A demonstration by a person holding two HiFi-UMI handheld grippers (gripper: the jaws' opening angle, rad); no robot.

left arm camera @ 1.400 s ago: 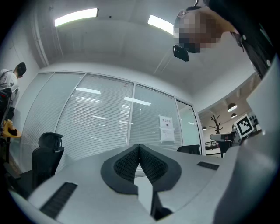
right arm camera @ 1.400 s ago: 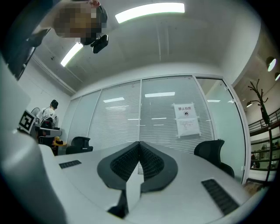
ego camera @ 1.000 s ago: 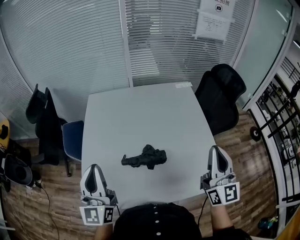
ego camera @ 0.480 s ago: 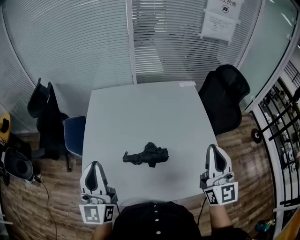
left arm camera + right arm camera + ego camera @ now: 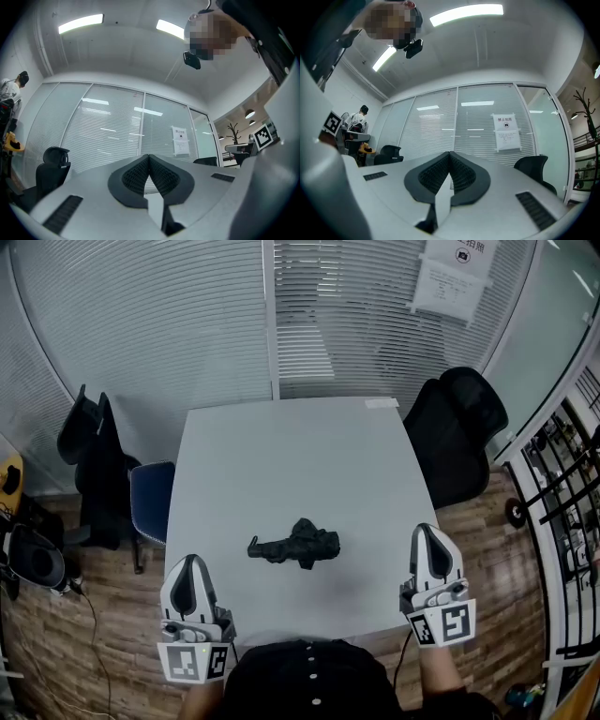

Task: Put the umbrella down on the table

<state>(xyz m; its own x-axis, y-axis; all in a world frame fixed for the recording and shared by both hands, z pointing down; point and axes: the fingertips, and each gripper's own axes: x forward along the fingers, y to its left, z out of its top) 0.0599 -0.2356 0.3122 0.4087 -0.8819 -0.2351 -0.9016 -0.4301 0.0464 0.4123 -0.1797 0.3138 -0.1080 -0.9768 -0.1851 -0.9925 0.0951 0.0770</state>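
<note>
Umbrella point(image 5: 295, 545), black and folded into a small bundle, lies flat on the table point(image 5: 281, 456) in the head view, in the space between the two grippers and a little ahead of them, touching neither. The left gripper point(image 5: 191, 563) sits at the table's near edge with the umbrella ahead and to its right. The right gripper point(image 5: 432, 535) sits at the near right corner with the umbrella to its left, well apart. Against the earlier head views the umbrella keeps the same spot on the tabletop, and the grippers hold almost the same places. The right one has only drifted slightly, so the small shift in the scene looks like the camera's own. In the left gripper view the ribbed pads point(image 5: 136, 176) meet along one line with nothing between them, and past them stands only the glass wall point(image 5: 103, 136) with its blinds. In the right gripper view the jaws are likewise pressed together and empty, pointing toward the same wall and its paper notice point(image 5: 506, 132). The umbrella appears in neither gripper view. With the umbrella at rest and both grippers drawn back, the task looks finished, I judge.
</note>
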